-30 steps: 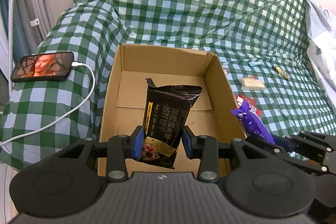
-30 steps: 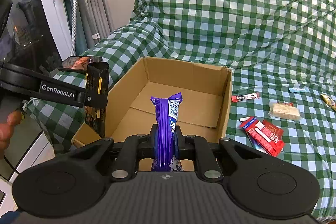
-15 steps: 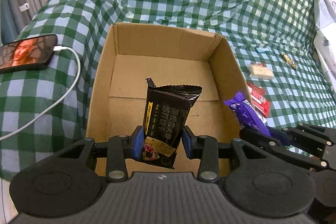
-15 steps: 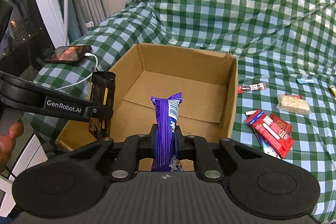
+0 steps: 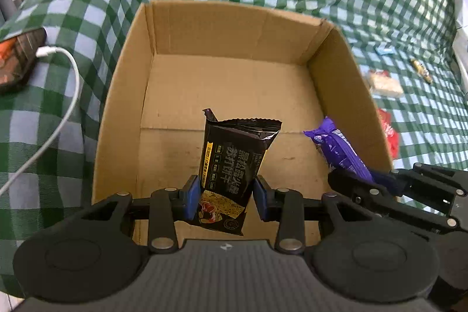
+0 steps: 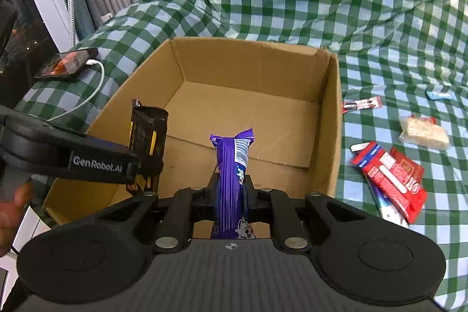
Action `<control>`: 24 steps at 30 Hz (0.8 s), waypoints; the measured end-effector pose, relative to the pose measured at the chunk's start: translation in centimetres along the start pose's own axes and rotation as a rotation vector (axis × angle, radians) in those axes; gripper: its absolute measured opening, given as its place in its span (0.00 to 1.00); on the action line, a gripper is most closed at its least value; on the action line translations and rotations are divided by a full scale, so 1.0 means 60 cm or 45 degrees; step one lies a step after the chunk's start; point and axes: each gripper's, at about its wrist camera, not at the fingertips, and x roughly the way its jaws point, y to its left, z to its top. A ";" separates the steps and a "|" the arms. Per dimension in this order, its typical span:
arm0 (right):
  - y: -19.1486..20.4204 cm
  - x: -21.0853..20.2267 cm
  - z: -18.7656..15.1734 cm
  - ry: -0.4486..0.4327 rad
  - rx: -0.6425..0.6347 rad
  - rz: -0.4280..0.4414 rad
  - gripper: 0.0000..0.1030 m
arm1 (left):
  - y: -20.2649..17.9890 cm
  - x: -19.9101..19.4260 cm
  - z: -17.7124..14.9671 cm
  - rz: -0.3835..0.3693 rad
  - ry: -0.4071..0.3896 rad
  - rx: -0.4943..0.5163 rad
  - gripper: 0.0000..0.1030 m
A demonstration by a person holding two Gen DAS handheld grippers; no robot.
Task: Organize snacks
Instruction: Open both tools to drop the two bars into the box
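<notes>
My left gripper [image 5: 226, 199] is shut on a black snack packet [image 5: 234, 163] and holds it upright over the near end of an open cardboard box [image 5: 122, 95]. My right gripper [image 6: 231, 192] is shut on a purple snack bar [image 6: 232, 165], also held over the box [image 6: 332, 136]. In the left wrist view the purple bar [image 5: 339, 151] and right gripper [image 5: 380, 189] sit to the right. In the right wrist view the left gripper [image 6: 140, 165] and black packet [image 6: 147, 133] sit to the left. The box floor is bare.
Loose snacks lie on the green checked cloth right of the box: red packets [image 6: 392, 174], a pale biscuit pack [image 6: 424, 130], a small red-and-black stick [image 6: 361, 104], a blue sachet [image 6: 438, 95]. A phone [image 6: 67, 67] with a white cable [image 5: 64, 107] lies left.
Both grippers have moved forward and down over the box, each still holding its snack. The box fills more of both views.
</notes>
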 end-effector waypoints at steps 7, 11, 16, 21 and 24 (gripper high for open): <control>-0.007 0.040 0.000 0.050 0.006 -0.002 0.14 | 0.011 0.037 0.005 0.045 0.035 0.009 0.43; -0.014 0.046 0.006 0.034 0.029 -0.019 0.23 | 0.015 0.035 0.012 0.043 0.020 0.000 0.66; -0.016 0.022 0.016 -0.051 0.036 -0.109 0.69 | 0.025 -0.007 0.003 0.144 -0.119 -0.003 1.00; -0.003 -0.027 -0.003 -0.068 -0.005 -0.098 0.80 | 0.022 -0.048 -0.026 0.131 -0.121 0.001 1.00; 0.014 -0.059 -0.024 -0.063 0.002 -0.087 0.85 | 0.010 -0.082 -0.056 0.150 -0.142 0.010 1.00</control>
